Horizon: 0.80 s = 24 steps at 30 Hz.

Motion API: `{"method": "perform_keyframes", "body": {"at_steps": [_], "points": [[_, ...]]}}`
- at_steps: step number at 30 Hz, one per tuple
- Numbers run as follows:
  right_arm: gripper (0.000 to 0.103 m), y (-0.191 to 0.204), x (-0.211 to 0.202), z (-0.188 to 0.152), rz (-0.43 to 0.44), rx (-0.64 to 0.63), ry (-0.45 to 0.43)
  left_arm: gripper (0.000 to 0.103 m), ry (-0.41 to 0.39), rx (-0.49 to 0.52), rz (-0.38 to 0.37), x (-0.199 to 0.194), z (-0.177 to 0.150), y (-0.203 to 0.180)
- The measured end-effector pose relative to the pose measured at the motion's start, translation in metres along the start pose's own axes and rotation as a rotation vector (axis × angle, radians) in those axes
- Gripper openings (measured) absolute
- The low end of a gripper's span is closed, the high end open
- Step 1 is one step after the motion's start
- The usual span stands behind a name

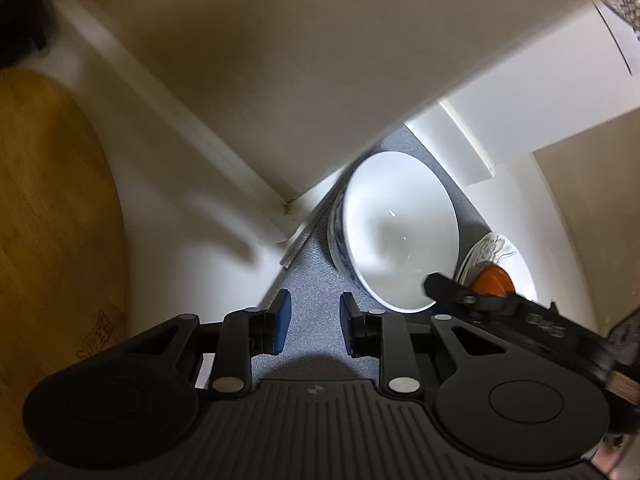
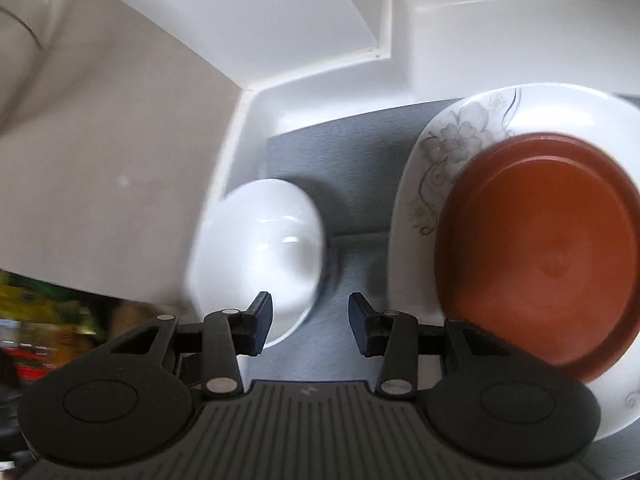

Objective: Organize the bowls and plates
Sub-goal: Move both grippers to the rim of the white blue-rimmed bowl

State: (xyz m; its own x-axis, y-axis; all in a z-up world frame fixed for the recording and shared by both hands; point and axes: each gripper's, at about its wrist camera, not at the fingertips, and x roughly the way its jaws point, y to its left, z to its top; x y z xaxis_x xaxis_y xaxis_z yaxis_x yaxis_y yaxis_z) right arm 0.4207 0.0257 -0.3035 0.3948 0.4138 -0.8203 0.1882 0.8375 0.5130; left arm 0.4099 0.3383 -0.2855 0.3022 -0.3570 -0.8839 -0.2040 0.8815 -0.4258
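**Two empty grippers over a grey-lined shelf of dishes**

Both cameras look steeply down into a white cabinet whose floor is covered by a grey liner [image 2: 316,152]. Parts of both views are blurred.

In the left wrist view, the left gripper [image 1: 313,326] hangs over bare liner. Its blue-padded fingers [image 1: 283,322] stand a narrow gap apart, with nothing between them; only the grey liner shows through the gap. Just beyond and to the right sits a white bowl [image 1: 396,232] with a blue pattern on its outer wall, upright and empty, close to the liner's left edge where a white cabinet panel [image 1: 224,88] rises. Past the bowl, toward the liner's right side, a slice of a white plate [image 1: 502,246] with a grey flower print shows, with an orange plate [image 1: 492,280] on it. A dark piece of the other gripper crosses in front of those two. At far left a wooden surface [image 1: 48,208] curves out of view.

In the right wrist view, the right gripper [image 2: 310,324] also hovers over liner, jaws apart a little wider and empty. The bowl [image 2: 260,256] lies under its left finger, near the liner's left edge. The flowered plate [image 2: 448,148] fills the right side, and the orange plate [image 2: 544,248] rests on top of it, shifted toward the right. A strip of bare liner separates bowl and plates; the gripper's gap lines up with that strip.
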Motion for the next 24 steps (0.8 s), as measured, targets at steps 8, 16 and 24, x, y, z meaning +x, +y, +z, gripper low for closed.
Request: {"method": "perform_keyframes", "body": {"at_steps": [8,16,24], "points": [[0.015,0.014,0.015,-0.001,-0.025,-0.042,0.052,0.027,0.015,-0.085,-0.051,-0.005,0.005,0.015],[0.015,0.01,0.001,-0.014,-0.017,-0.115,0.127,0.027,0.019,-0.052,-0.041,-0.003,0.004,0.009],[0.016,0.0,-0.005,-0.027,0.001,-0.126,0.13,0.021,0.036,-0.023,-0.01,0.025,0.002,0.0]]}}
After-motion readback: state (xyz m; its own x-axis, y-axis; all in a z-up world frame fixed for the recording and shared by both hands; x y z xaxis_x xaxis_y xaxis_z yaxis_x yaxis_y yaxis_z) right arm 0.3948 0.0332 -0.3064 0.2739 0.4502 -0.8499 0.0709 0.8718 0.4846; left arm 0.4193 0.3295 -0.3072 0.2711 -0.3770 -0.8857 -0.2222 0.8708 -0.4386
